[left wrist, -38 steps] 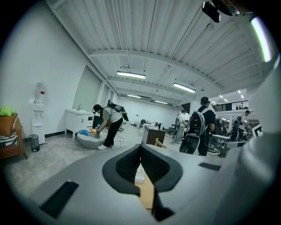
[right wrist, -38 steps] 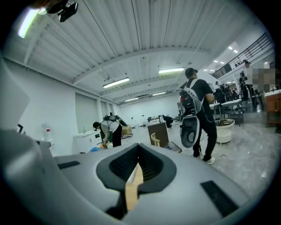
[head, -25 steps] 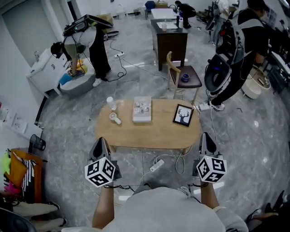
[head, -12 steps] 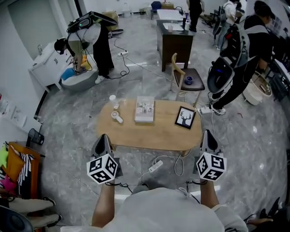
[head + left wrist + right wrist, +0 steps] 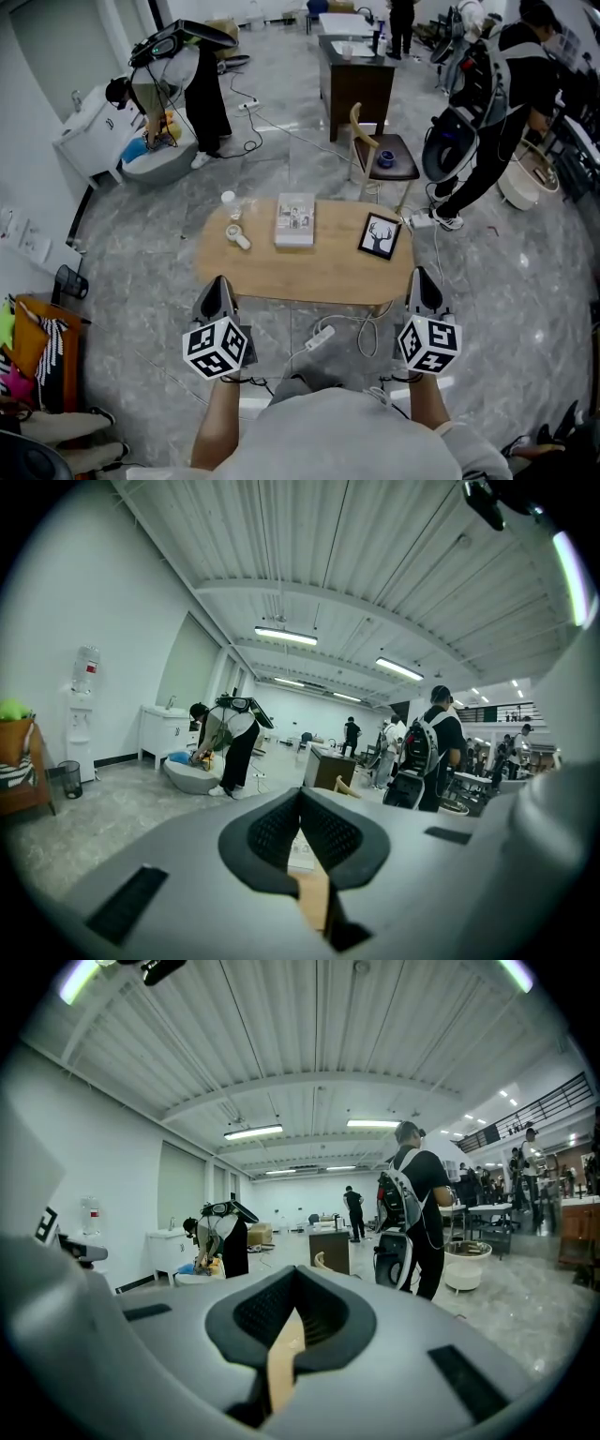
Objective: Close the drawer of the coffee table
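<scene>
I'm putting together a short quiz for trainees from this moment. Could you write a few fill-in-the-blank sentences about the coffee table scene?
1. The jaws of the left gripper and the right gripper are both ____, with nothing between them.
2. In the head view, the framed picture lies on the coffee table to the ____ of the book.
3. The small thing on the seat of the chair is ____ in colour.

Missing words: shut; right; blue.
</scene>
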Demonstrator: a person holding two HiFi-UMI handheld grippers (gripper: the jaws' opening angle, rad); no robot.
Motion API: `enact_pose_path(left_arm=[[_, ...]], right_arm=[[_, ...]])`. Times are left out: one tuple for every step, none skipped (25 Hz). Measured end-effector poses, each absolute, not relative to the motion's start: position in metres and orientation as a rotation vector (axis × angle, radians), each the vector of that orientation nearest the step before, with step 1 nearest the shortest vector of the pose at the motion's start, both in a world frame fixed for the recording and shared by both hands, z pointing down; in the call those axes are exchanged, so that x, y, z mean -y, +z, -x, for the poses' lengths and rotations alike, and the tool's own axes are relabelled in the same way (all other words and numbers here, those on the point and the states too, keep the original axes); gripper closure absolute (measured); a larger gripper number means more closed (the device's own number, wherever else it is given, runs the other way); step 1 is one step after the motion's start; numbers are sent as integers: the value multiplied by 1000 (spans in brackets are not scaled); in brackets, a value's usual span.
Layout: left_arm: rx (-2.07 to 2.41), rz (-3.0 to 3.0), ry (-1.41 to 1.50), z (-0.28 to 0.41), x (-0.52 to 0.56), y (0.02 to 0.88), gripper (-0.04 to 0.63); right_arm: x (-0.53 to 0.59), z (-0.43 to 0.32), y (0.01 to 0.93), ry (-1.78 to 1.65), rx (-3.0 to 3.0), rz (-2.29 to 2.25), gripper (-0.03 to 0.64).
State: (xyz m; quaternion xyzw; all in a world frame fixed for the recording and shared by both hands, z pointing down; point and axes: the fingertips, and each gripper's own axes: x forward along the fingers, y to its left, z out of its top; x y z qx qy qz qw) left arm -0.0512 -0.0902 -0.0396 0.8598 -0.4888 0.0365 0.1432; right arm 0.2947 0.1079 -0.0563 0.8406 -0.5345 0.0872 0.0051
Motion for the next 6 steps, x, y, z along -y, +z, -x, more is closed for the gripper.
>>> enact_pose_path(left_arm=[[1405,-2481,109,50,88,-39,598],[1401,-2483,113,48,86,-39,598],[1396,-2485,116,47,84,-39,598],[1392,-2487,119,45,82,-39,598],[1387,-2488,121,44,80,-39,598],[1383,-2490,122,42,78,-39,598]], right_arm=[[-110,-295,-56,276,1672,-2633,617],[-111,-296,-55,278,1671,-2635,618],[-113,-297,-55,282,1671,-2636,617],[-115,-298,-54,286,1671,-2636,618],[-117,-299,-54,289,1672,-2636,618],[-119,-300,-53,293,1673,-2636,618]])
